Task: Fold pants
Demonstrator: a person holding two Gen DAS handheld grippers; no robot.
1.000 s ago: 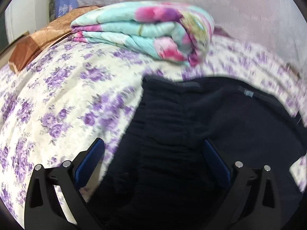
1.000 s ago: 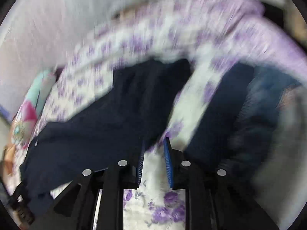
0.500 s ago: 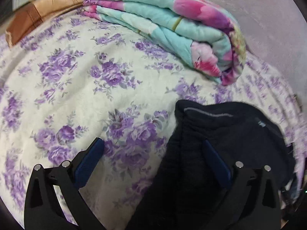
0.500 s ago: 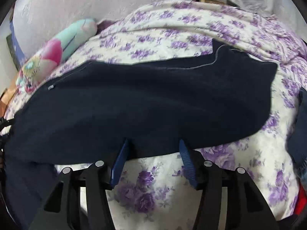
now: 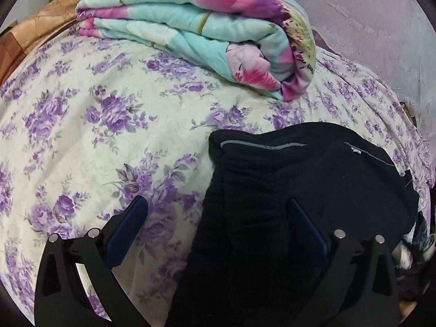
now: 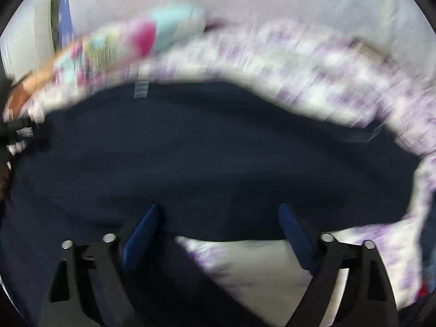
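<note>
The dark navy pants (image 5: 313, 190) lie on the purple-flowered bedspread (image 5: 95, 136), their ribbed waistband end nearest in the left wrist view. My left gripper (image 5: 215, 204) is open and empty, with the left edge of the pants between its fingers. In the blurred right wrist view the pants (image 6: 204, 158) spread wide across the bed. My right gripper (image 6: 219, 212) is open and empty, its blue fingertips over the near edge of the pants.
A folded turquoise and pink floral quilt (image 5: 207, 27) lies at the back of the bed; it also shows in the right wrist view (image 6: 128, 43). A brown cloth (image 5: 32, 46) sits at the far left. A pale wall (image 5: 368, 13) runs behind.
My right gripper has opened from nearly shut to wide and moved in over the pants. My left gripper's view shifted left, so the pants sit more to the right.
</note>
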